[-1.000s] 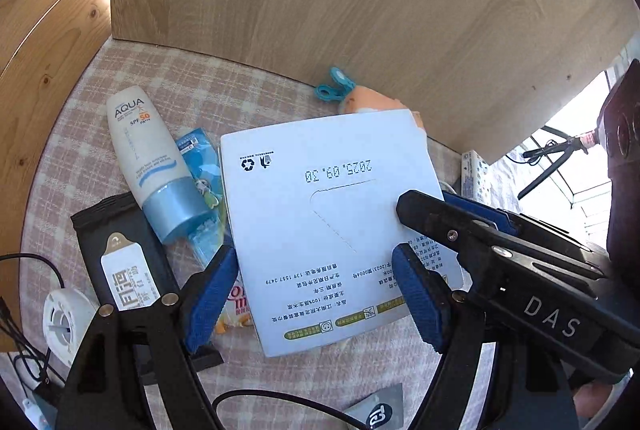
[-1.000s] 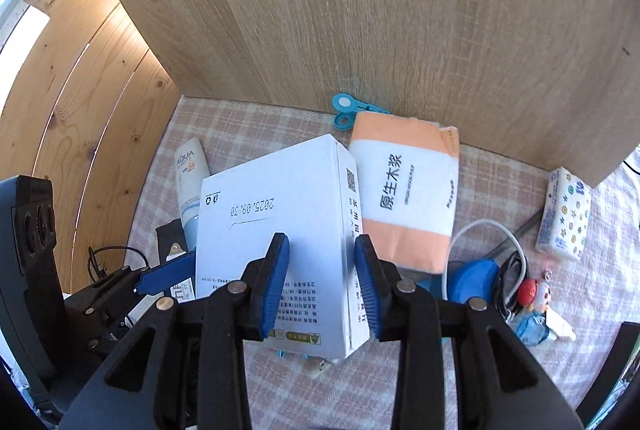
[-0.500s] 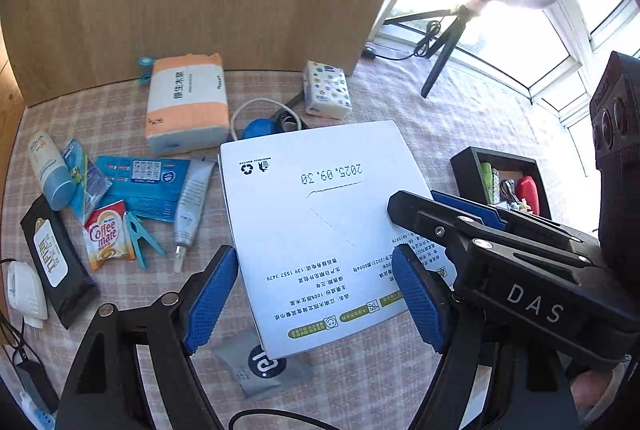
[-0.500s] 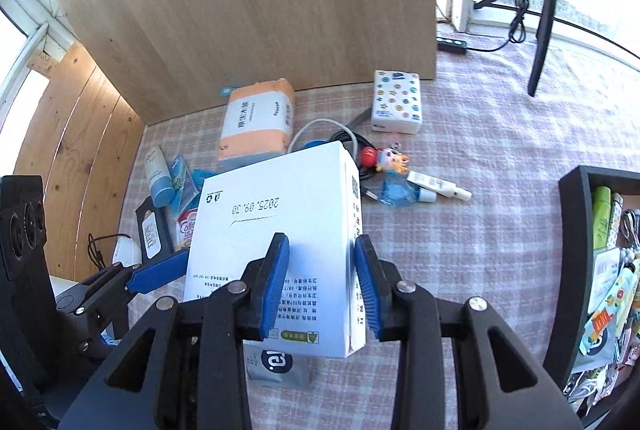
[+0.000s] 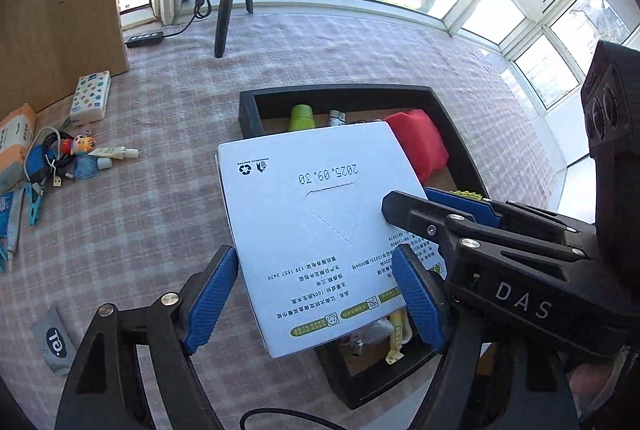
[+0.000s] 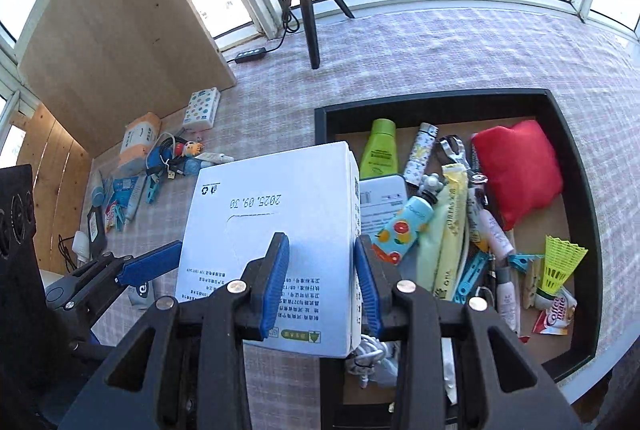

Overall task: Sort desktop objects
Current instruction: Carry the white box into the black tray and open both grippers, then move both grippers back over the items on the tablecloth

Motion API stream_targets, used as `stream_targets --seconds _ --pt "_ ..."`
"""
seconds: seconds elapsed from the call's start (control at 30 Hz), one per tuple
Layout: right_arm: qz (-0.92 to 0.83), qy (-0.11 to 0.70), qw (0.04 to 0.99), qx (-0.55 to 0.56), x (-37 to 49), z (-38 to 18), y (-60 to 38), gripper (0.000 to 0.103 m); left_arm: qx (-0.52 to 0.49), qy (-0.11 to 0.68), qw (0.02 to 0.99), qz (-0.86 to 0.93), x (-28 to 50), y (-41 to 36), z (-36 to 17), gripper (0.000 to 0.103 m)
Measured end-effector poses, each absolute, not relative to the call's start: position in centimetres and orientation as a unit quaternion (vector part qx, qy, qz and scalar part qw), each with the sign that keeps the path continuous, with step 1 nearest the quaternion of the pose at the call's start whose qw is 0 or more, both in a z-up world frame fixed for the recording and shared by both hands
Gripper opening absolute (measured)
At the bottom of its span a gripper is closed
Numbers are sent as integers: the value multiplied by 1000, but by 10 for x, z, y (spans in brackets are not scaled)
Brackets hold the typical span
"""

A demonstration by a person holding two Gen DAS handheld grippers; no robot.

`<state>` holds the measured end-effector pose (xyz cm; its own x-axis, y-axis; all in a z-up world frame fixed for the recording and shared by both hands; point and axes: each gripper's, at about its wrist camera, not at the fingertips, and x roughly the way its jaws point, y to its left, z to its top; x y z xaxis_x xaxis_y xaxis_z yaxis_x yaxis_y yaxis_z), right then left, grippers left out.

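Observation:
A white flat carton (image 5: 312, 213) with a printed date hangs in the air, held from two sides. My left gripper (image 5: 316, 294) spans its width, with a blue pad against each long edge. My right gripper (image 6: 320, 282) is shut on the carton (image 6: 272, 213) at its right side, pinching its thickness. In the left wrist view the right gripper (image 5: 472, 213) shows at the carton's right edge. The carton hovers over the left part of a black tray (image 6: 432, 101), also seen in the left wrist view (image 5: 332, 93), which holds several sorted items.
The tray holds a red pouch (image 6: 516, 169), a green bottle (image 6: 380, 145), tubes, pegs and a yellow shuttlecock (image 6: 560, 262). Loose tissue packs (image 5: 90, 97), a cable bundle (image 5: 44, 157) and sachets lie on the checked cloth to the left. A tripod (image 6: 308, 9) and a wooden board (image 6: 120, 17) stand behind.
Both grippers have carried the carton to the right, away from the clutter by the wooden board. The black tray has come into view and now lies beneath the carton.

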<state>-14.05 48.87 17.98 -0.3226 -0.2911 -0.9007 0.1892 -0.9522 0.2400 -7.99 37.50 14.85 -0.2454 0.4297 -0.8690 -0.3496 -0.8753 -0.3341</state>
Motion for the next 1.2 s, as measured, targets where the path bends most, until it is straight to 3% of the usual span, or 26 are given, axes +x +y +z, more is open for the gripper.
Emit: stream_targets --seconds 0.3,0.67,0.93,1.2 --pt "-813 -70 87 572 -126 167 629 34 -574 9 296 763 -46 493 140 77" --pt "-812 -79 55 576 -116 157 681 34 -585 53 317 744 -31 534 130 77" --pt "-825 -62 54 560 -118 166 668 34 -573 52 296 762 -38 498 139 77" --pt "-825 -13 125 551 -131 176 588 34 -574 30 216 789 -63 393 141 77"
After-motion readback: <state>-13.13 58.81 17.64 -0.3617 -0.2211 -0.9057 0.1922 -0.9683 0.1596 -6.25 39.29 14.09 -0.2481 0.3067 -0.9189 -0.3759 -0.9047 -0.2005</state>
